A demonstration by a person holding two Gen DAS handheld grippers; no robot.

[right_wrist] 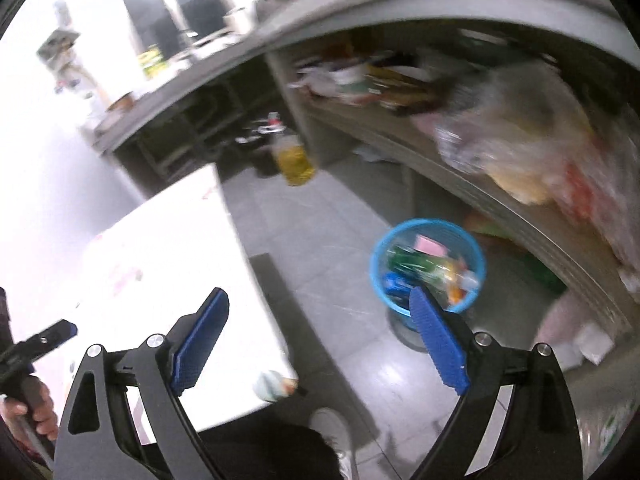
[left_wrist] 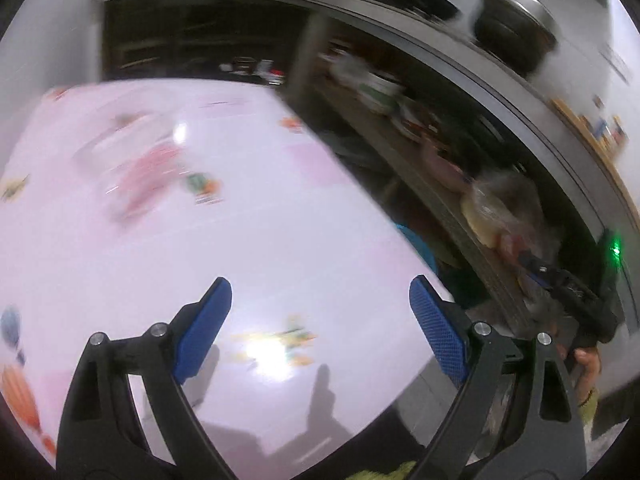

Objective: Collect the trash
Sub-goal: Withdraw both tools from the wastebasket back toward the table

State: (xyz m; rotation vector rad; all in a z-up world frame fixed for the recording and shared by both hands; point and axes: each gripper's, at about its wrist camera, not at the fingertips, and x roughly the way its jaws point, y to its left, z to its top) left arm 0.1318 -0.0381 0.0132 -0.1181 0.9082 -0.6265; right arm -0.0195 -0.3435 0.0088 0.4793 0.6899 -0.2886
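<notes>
My left gripper (left_wrist: 320, 300) is open and empty above a pink table (left_wrist: 280, 240). A blurred pink and clear wrapper (left_wrist: 148, 168) lies on the table's far left part. My right gripper (right_wrist: 318, 312) is open and empty, over the table's edge (right_wrist: 168, 240) and the grey floor. A blue bin (right_wrist: 428, 264) stands on the floor just beyond the right finger, holding several wrappers, green, pink and blue. The right gripper also shows at the right edge of the left wrist view (left_wrist: 568, 284). The left gripper's tip shows at the left of the right wrist view (right_wrist: 52, 334).
A grey counter with a shelf (right_wrist: 460, 152) runs along the right, crowded with bags and a clear bag of yellow food (right_wrist: 516, 152). A bottle of yellow liquid (right_wrist: 294, 156) stands on the floor. A dark pot (left_wrist: 516, 28) sits on the counter. My shoe (right_wrist: 332, 428) is below.
</notes>
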